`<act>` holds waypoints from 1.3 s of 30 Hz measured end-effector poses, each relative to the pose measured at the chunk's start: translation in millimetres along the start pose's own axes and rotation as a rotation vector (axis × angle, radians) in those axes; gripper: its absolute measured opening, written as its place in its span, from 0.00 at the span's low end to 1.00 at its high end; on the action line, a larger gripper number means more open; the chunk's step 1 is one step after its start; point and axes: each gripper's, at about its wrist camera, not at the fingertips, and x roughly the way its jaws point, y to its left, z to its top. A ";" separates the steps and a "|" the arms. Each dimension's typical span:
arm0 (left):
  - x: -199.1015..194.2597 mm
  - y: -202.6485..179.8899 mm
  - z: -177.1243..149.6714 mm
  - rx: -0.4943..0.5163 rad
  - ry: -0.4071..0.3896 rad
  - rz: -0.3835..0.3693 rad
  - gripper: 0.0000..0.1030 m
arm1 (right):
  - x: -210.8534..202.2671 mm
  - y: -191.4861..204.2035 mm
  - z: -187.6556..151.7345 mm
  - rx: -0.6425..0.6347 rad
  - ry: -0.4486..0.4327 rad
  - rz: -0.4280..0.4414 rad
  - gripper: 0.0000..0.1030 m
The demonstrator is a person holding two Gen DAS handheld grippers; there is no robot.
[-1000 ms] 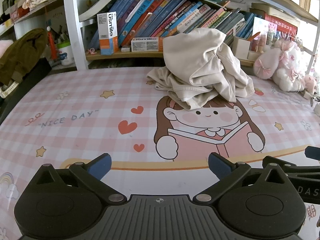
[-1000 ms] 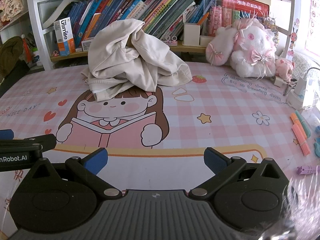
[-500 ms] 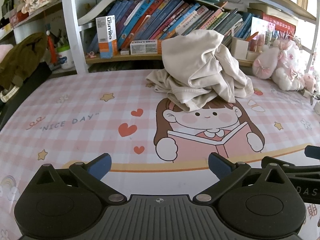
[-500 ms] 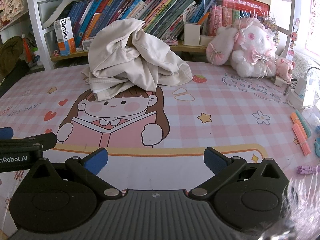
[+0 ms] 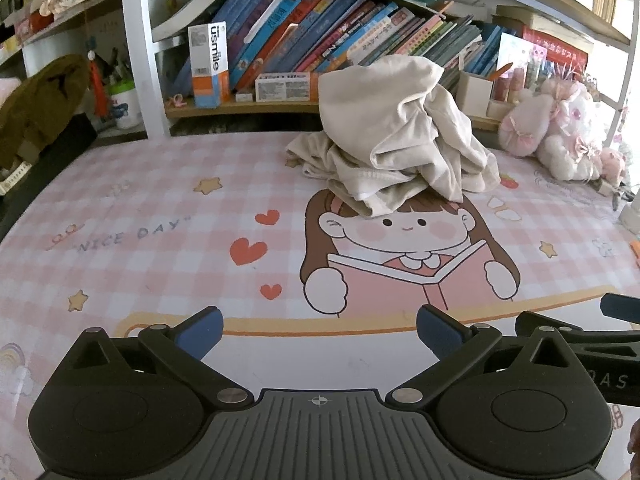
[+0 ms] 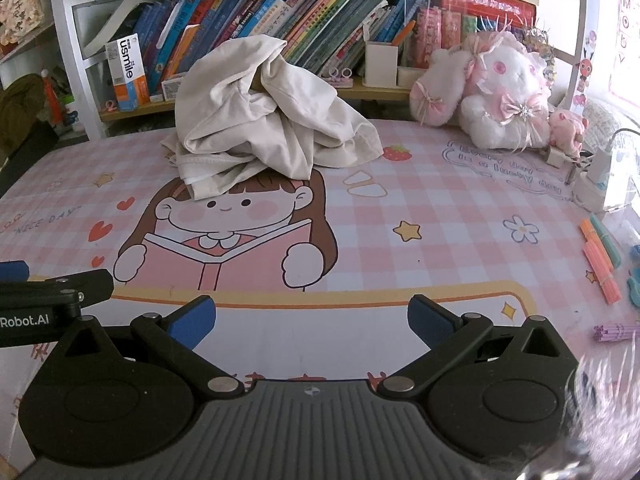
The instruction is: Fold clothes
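– Both hand-held grippers, left (image 5: 316,330) and right (image 6: 310,318), are wide open and hold nothing. Why?

– They are low over the pink checked cartoon surface (image 5: 168,256), ready. The crumpled cream cloth heap (image 5: 396,136) waits farther back, by the bookshelf (image 5: 280,106).

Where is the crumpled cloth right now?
The cloth lies heaped at the back of the mat, covering the cartoon girl's hair, before the bookshelf.
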 end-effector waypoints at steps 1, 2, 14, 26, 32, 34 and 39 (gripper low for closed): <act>-0.6 0.0 -0.2 0.000 -0.002 0.002 1.00 | -0.4 0.3 -0.1 0.000 0.000 0.001 1.00; -1.2 0.0 -0.4 0.001 -0.003 0.005 1.00 | -0.9 0.6 -0.2 -0.001 0.000 0.002 1.00; -2.1 1.6 -1.0 -0.008 0.002 0.016 1.00 | -2.4 2.2 -0.3 -0.009 0.000 0.004 1.00; 0.0 1.1 -1.1 -0.006 0.005 0.015 1.00 | -0.3 1.9 -0.5 -0.008 0.006 0.003 1.00; 2.6 -0.9 -1.3 0.004 0.007 0.021 1.00 | 1.7 1.7 -0.6 -0.005 0.015 0.004 1.00; 3.9 -1.4 -1.4 0.007 0.010 0.024 1.00 | 2.2 1.4 -0.5 0.000 0.015 0.007 1.00; 6.6 -1.3 -0.7 0.006 0.008 0.029 1.00 | 1.8 3.8 -0.5 -0.010 0.000 0.020 1.00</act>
